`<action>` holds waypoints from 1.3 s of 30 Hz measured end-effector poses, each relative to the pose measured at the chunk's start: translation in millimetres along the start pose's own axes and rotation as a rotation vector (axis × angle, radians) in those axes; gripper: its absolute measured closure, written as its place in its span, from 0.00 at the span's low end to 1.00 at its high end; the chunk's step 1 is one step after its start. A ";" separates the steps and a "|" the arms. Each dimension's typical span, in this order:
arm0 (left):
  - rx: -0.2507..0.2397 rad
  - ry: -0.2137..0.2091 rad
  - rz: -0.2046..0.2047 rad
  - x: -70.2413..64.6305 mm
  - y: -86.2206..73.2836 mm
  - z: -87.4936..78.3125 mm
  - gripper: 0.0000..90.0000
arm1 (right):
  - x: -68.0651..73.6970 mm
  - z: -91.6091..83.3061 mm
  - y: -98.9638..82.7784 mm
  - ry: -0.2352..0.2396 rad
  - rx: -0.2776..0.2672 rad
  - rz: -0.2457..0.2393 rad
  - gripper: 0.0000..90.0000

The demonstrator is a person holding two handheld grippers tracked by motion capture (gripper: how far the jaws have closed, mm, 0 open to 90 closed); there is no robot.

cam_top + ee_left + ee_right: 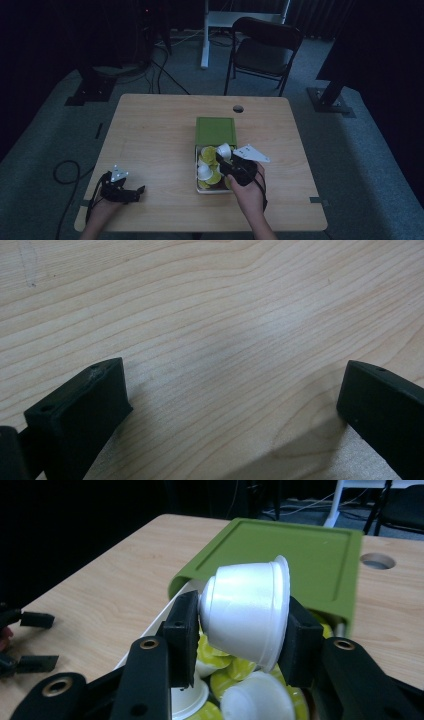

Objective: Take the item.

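Right hand-held gripper (240, 625) clenched on white capsule (247, 610), raised above open green box (310, 555).

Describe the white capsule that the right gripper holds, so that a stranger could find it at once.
On the wooden table stands a green box with its tray pulled out, full of white and yellow-green capsules. Above the tray, the right gripper clamps one white capsule. Unlike its neighbours, it lies sideways, raised above the pile.

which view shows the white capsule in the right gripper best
The right gripper view: the white capsule sits close up, lying sideways, pinched between the right gripper jaws above the open box. The high view shows it as a small white shape at the gripper tip. The left gripper view looks at bare table.
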State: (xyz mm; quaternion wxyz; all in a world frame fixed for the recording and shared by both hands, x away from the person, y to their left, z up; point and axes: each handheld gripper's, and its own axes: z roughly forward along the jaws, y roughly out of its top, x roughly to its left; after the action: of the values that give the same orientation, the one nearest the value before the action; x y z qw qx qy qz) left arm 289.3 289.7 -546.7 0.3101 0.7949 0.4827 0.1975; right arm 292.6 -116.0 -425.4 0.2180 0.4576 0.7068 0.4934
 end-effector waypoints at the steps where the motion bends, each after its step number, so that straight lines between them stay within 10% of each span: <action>1: 0.000 0.000 0.000 0.0 0.0 0.0 0.00 | -2.0 -1.3 0.8 -0.004 -0.005 0.002 0.63; 39: -0.001 0.001 0.000 0.0 0.0 0.1 0.00 | -109.1 -39.2 -28.1 -0.206 -0.060 0.020 0.63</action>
State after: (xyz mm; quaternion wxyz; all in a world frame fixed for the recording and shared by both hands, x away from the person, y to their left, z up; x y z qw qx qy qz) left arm 289.3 289.6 -546.7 0.3101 0.7947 0.4828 0.1981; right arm 303.8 -232.2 -449.8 0.2980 0.5061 0.6612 0.4668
